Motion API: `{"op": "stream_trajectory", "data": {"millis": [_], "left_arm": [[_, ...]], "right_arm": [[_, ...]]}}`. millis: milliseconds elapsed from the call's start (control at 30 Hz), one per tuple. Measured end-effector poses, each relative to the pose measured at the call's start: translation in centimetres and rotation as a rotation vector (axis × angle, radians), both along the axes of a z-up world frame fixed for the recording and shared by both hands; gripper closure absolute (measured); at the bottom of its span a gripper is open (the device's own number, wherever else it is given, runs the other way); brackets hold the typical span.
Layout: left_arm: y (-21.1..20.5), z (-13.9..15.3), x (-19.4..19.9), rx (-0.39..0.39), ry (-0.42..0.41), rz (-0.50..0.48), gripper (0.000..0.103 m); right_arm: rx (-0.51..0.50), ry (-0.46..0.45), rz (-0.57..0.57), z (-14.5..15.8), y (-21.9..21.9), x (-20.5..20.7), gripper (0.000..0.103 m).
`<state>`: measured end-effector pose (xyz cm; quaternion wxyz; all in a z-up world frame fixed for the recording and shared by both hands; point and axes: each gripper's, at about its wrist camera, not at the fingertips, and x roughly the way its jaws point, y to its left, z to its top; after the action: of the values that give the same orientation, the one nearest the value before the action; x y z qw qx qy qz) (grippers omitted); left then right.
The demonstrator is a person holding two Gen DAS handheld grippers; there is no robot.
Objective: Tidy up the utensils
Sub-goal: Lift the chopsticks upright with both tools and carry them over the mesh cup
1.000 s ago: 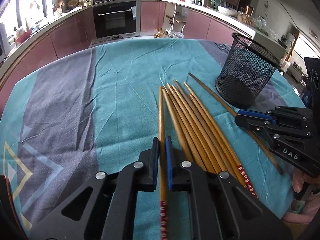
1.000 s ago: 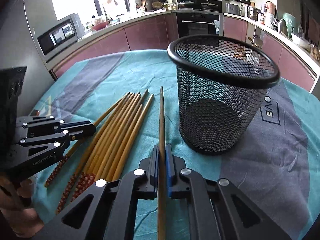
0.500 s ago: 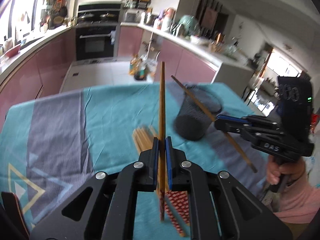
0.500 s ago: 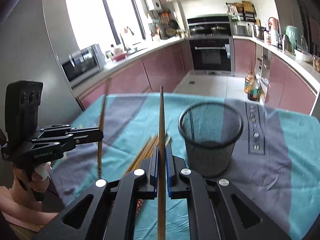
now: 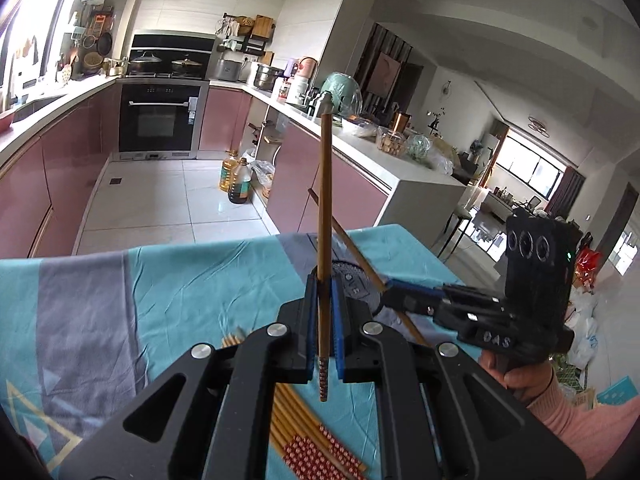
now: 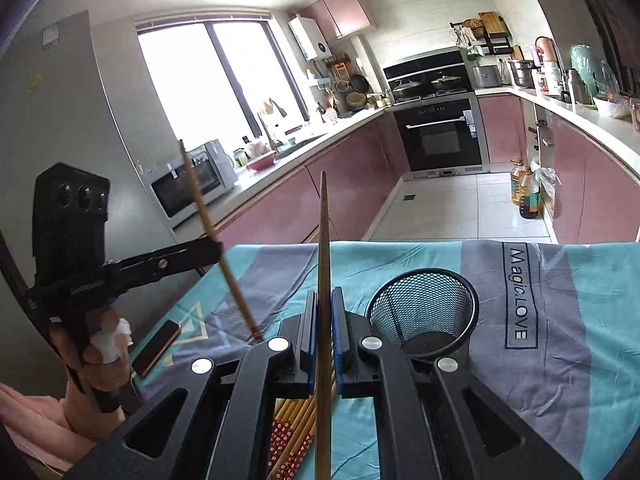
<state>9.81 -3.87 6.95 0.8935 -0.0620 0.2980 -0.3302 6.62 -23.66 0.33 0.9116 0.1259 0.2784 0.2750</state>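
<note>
**A:** ok so we've got one chopstick in each gripper. Left gripper (image 5: 323, 320) has its jaws clamped tight on the left chopstick (image 5: 325, 216), pinching it near the patterned end, so most of the stick pokes out past the jaws. Right gripper (image 6: 323, 334) is pinched shut on the right chopstick (image 6: 322, 264) too, gripped more toward the middle. Both sticks are up off the desk (image 6: 560, 360).

**B:** and the mesh cup (image 6: 424, 320) is just right of our right jaws, upright, looks empty. The rest of the chopsticks (image 5: 304, 432) are lying in a bundle on the cloth below us.

**A:** yeah. Our worry is the sticks crossing, they already overlap in the left view. If we swing both toward the cup together they could knock and twist in the jaws.

**B:** plus the cup looks light. If we catch its rim with a tip, we probably tip it over.
</note>
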Motion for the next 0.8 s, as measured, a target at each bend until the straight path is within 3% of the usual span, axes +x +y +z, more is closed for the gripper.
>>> {"op": "stream_trajectory", "data": {"millis": [267,433,600,800], "left_arm": [[-1.6,2.5,1.1,-0.038,-0.023,-0.033,0.096],[-3.2,4.9,2.2,-0.052,-0.058,-0.044,0.096],[-5.1,6.0,3.6,-0.05,-0.081,-0.045,0.096],[-6.5,5.2,5.1,-0.034,-0.066,-0.05,0.096]], "right_arm": [[0.024,-0.036,-0.031,0.6,-1.0,-0.1,0.097],[-0.028,-0.115,-0.089,2.1,-1.0,0.9,0.097],[-0.054,-0.146,-0.125,3.3,-1.4,2.6,0.097],[-0.082,-0.145,-0.153,3.8,-1.8,3.8,0.097]]}}
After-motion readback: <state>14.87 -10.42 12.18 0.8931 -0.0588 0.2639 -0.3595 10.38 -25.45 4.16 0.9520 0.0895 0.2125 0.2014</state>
